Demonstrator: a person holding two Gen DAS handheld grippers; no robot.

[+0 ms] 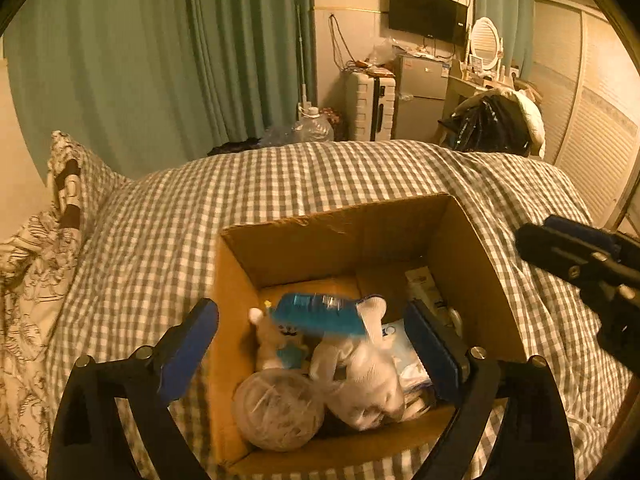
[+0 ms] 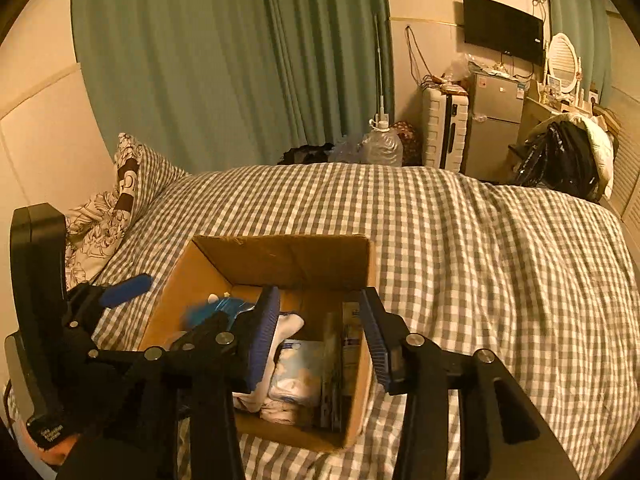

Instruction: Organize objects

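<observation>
box [image 2: 280, 254] | carton [image 2: 352, 336] label blurred, perhaps "Bio" | unreadable

Left claw [image 1: 312, 332] open over cardboard box [image 1: 476, 264]; blue item [image 1: 320, 314] blurred between.

Warm yellowish light is filling a bedroom where long green curtains [image 2: 224, 60] are hanging along the far wall behind a bed covered by a grey-and-white checked quilt [image 2: 460, 240], with a floral pillow [image 2: 100, 220] leaning at its head. Past the bed, a black television [image 2: 502, 26] is hanging on the cream wall above a small silver fridge [image 2: 494, 120], a pale ribbed suitcase [image 2: 442, 136] is standing beside it, and a large clear water jug [image 2: 380, 144] is sitting on the floor. An oval mirror [image 1: 485, 42] is standing on a cluttered desk (clothes are piling over the chair in front), while louvred wardrobe doors [image 1: 592, 128] are lining the right side.
</observation>
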